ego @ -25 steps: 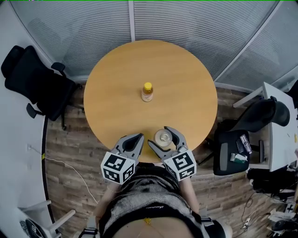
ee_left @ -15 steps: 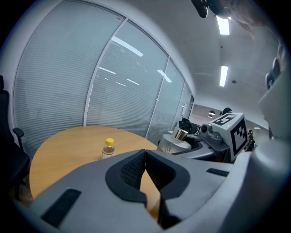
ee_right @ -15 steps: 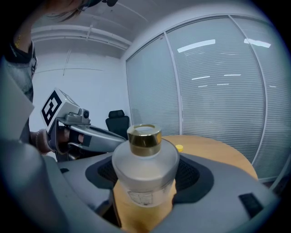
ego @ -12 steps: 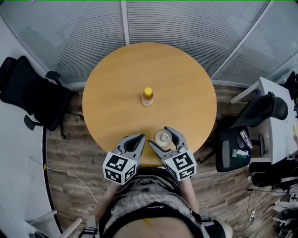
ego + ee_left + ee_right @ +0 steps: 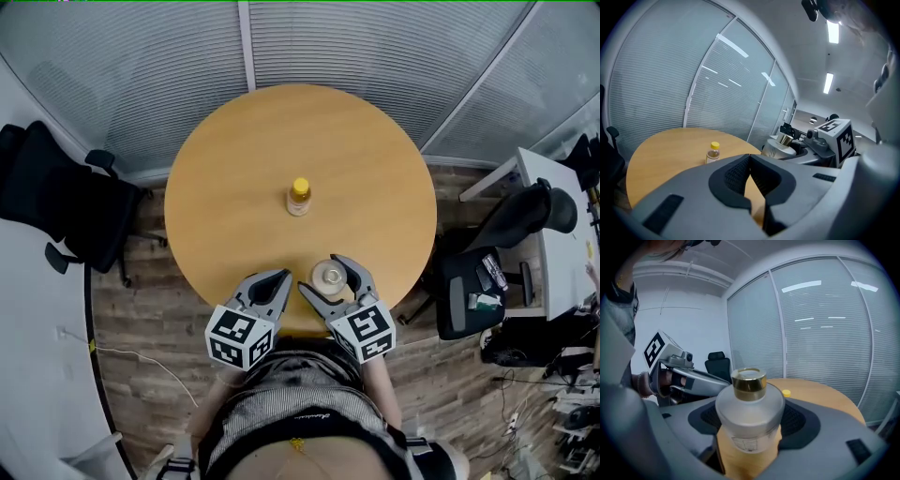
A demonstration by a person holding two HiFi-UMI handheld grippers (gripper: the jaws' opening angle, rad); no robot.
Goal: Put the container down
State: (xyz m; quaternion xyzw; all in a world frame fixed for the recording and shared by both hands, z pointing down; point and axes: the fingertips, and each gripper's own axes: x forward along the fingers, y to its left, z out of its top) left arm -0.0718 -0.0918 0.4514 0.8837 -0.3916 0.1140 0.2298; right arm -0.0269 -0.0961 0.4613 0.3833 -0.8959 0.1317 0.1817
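nearest the camera, at the lower centre of the head view, the left gripper (image 5: 281, 277) hangs just off the near rim of the round table (image 5: 225, 187). its own view shows the jaws closed tip to tip with nothing between them. just to the right of it, the right gripper (image 5: 325, 278) has its jaws set around the container (image 5: 330, 275), a frosted jar with a gold cap (image 5: 748, 382). the dark pads press its body from both sides, so it is gripped. the container sits over the table's near edge, low in the frame. wood shows under its base in the right gripper view, but i cannot tell whether the base touches the top or hangs just above it.

the step in hand looks like the set-down itself, with the release not yet made. the next move likely calls for lowering until the base sits flat, a little inward from the rim, then spreading the jaws evenly and drawing back without tipping it.

farther up, at the middle of the table and well apart from the grippers, stands a small bottle (image 5: 298, 197) with a yellow cap. beyond the table a slatted glass wall (image 5: 375, 47) fills the top of the frame.
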